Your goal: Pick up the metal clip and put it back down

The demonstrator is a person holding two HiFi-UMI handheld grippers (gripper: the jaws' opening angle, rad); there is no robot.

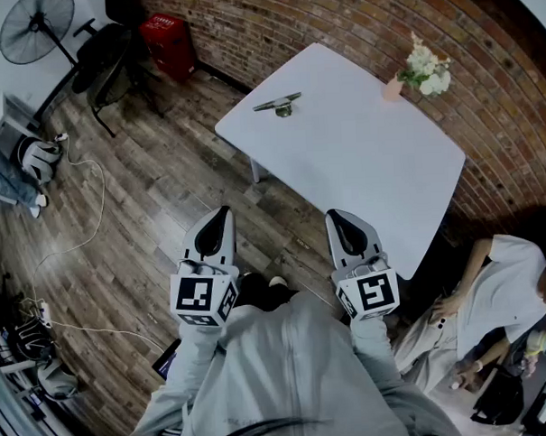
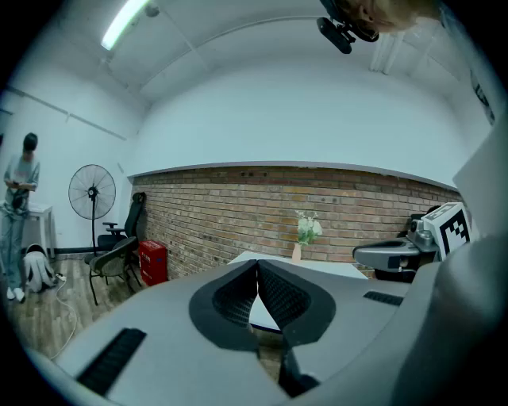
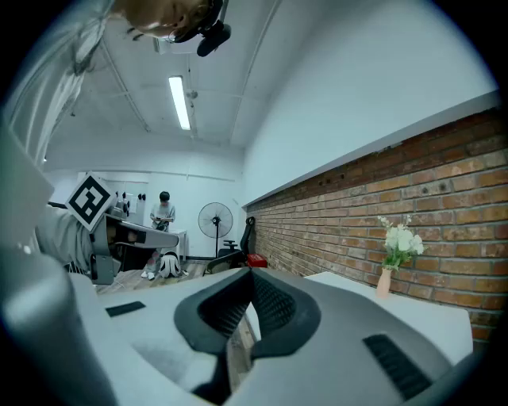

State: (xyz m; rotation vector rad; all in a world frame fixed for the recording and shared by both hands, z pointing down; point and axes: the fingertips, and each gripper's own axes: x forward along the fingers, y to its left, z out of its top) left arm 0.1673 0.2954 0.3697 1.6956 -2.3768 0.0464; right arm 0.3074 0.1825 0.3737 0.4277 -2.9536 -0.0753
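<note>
Near the far-left edge of the white rectangular tabletop (image 1: 361,163), the silvery metal clip (image 1: 279,105) is lying untouched, well apart from both grippers. The left gripper (image 1: 222,213) and right gripper (image 1: 335,217) are hovering over the wood-plank floor (image 1: 163,190), jaws pressed together and empty, so the pickup is seemingly not yet starting; the next move is calling for a forward reach and opening jaws around the clip.

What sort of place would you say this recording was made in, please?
Most likely an office or studio workroom, though I can't be sure. A brick wall and wooden floor surround a plain white table, with office chairs and a pedestal fan off to one side.
</note>
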